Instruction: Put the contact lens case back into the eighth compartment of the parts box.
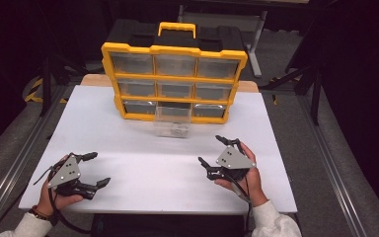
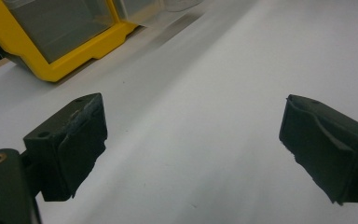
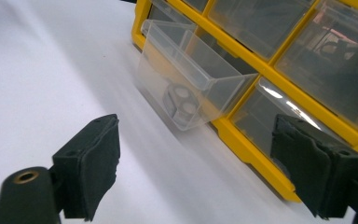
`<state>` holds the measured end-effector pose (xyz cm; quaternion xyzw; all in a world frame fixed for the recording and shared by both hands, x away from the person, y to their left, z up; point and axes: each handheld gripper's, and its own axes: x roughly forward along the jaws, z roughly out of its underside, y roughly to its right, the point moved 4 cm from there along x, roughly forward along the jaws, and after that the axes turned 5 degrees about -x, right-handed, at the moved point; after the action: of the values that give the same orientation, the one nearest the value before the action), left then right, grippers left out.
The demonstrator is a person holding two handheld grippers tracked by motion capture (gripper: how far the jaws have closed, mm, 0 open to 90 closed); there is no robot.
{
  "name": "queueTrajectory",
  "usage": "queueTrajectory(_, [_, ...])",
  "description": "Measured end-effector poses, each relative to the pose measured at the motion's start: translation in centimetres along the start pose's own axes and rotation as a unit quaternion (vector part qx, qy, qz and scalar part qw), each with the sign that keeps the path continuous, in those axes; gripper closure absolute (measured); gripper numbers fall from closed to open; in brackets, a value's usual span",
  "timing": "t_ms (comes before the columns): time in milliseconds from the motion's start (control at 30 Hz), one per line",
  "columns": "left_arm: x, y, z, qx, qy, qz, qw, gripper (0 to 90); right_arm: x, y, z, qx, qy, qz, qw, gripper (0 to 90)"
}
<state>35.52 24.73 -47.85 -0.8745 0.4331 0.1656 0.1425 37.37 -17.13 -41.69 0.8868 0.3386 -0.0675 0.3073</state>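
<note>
A yellow-framed plastic organizer case (image 1: 174, 79) with a black carry handle and nine clear drawers stands upright at the far side of the white tabletop (image 1: 128, 153). Its bottom middle drawer, a clear plastic bin (image 1: 172, 122), is pulled out and rests on the table in front of the case; in the right gripper view the bin (image 3: 191, 88) holds a few small round metal pieces (image 3: 182, 100). The right gripper (image 1: 216, 151) sits near the table's front right, pointing toward the bin but well short of it, jaws standing apart with nothing between them. The left gripper (image 1: 98, 169) rests at the front left, jaws spread wide and empty over bare table.
</note>
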Motion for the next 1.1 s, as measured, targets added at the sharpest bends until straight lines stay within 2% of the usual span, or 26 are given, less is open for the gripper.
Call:
queueTrajectory(200, [0.0,0.1,0.0,0.001,-0.003,0.000,1.0000,8.8,-0.5,0.0,1.3,0.010,-0.004,0.004,0.9999,15.4])
queueTrajectory(300, [0.1,0.1,0.0,0.002,-0.002,0.000,1.0000,8.8,-0.9,0.0,2.6,0.029,-0.003,0.006,0.9996,14.1])
queueTrajectory(633, [0.1,0.1,0.0,0.006,-0.008,0.002,0.9999,8.9,-1.5,0.4,5.6,0.060,-0.032,0.023,0.9974,6.1])
queueTrajectory(867, [0.1,0.2,0.0,0.006,-0.005,0.000,1.0000,8.9,-2.0,0.4,6.7,0.070,-0.037,0.025,0.9965,5.9])
queueTrajectory(900, [0.1,0.2,0.0,0.006,-0.005,0.000,1.0000,8.9,-2.1,0.4,6.9,0.078,-0.036,0.023,0.9960,5.9])
queueTrajectory(1100, [0.1,0.2,-0.1,0.009,-0.005,0.000,0.9999,8.8,-1.9,0.1,6.9,0.076,-0.037,0.019,0.9962,5.9])
